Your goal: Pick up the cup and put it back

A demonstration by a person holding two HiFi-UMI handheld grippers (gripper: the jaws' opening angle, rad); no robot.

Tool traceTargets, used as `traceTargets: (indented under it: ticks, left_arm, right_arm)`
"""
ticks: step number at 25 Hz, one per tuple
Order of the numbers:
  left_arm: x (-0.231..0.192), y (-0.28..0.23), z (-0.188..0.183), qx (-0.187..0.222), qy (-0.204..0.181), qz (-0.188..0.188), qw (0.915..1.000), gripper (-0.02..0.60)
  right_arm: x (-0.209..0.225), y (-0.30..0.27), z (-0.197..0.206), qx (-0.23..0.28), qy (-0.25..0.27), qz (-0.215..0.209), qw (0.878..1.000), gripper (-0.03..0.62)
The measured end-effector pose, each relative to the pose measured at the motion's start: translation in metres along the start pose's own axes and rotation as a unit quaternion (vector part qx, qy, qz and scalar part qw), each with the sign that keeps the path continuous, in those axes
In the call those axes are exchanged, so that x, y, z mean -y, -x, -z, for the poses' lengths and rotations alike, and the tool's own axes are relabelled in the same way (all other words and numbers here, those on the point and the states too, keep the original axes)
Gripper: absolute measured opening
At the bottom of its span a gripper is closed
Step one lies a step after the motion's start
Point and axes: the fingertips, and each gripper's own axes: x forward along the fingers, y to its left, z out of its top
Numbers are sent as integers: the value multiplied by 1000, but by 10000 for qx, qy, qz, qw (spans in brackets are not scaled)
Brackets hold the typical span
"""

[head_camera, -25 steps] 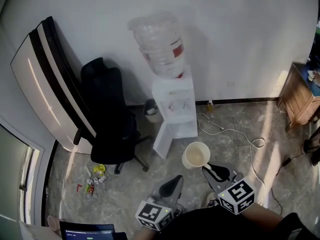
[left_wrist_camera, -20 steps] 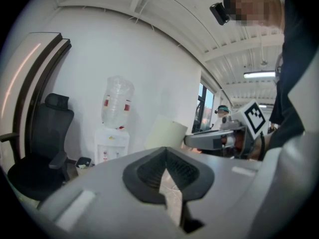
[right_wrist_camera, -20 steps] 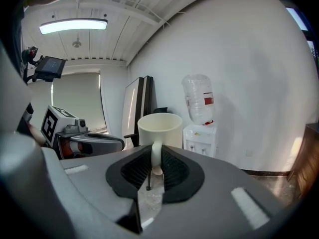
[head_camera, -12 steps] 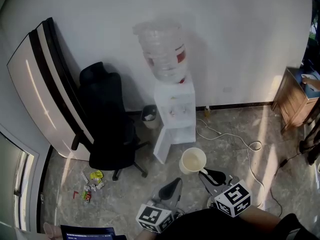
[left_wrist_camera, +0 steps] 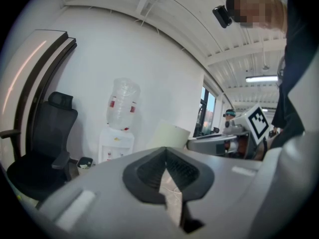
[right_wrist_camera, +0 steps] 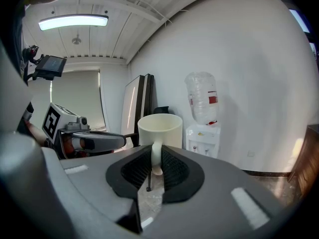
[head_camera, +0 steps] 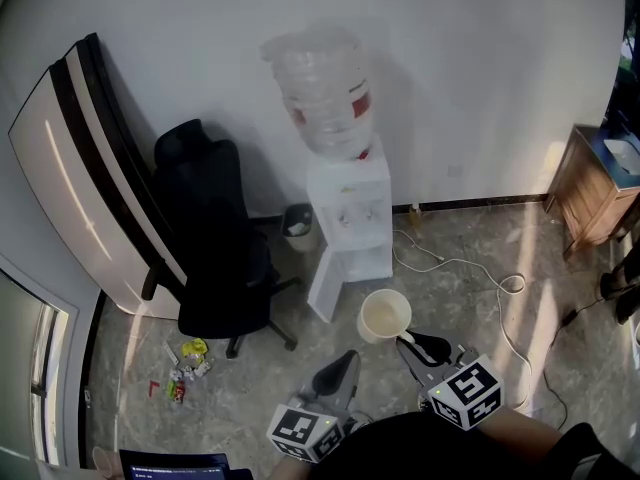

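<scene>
Cup (head_camera: 385,315): cream mug with a plain wall, wide round mouth and slim loop handle; looks empty. Location: held upright in the air above the floor, near the water dispenser (head_camera: 350,223). Right claw (right_wrist_camera: 155,164): clenched on the cup's handle. Left claw (left_wrist_camera: 168,169): pressed together, nothing in it. Handling advice: hold the rim level, lower slowly, and seat the base flat before releasing.

cream cup (head_camera: 385,315) | grey right gripper (head_camera: 412,343), black pads (right_wrist_camera: 174,171), white cube (head_camera: 466,392) with black square markers | same colours on left gripper (head_camera: 345,363) | white water dispenser (head_camera: 350,230), clear bottle (head_camera: 322,93) with red label | black chair (head_camera: 215,248) | white leaning panel (head_camera: 80,168) with black stripes | brown wooden cabinet (head_camera: 590,193) | grey marbled floor (head_camera: 470,298) | white wall (head_camera: 480,68)
</scene>
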Motion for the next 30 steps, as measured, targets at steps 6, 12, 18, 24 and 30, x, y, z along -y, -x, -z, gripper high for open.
traceTargets:
  ticks: [6, 12, 18, 24, 30]
  left_arm:
    - [-2, -10, 0, -38, 63, 38, 10000, 3]
    - [-4, -15, -1, -86, 33, 11, 10000, 3]
    - [-8, -19, -4, -28, 21, 7, 10000, 3]
    - [-5, -20, -7, 17, 27, 81, 10000, 3]
    - [-1, -19, -6, 17, 27, 122, 9999, 3]
  right_arm:
    - [7, -4, 0, -62, 2, -2, 10000, 52]
    - [12, -8, -2, -64, -29, -7, 10000, 52]
    - [17, -12, -6, -61, -24, -33, 10000, 52]
    - [17, -13, -6, -65, -8, -39, 10000, 52]
    - [17, -10, -6, -70, 19, -41, 10000, 52]
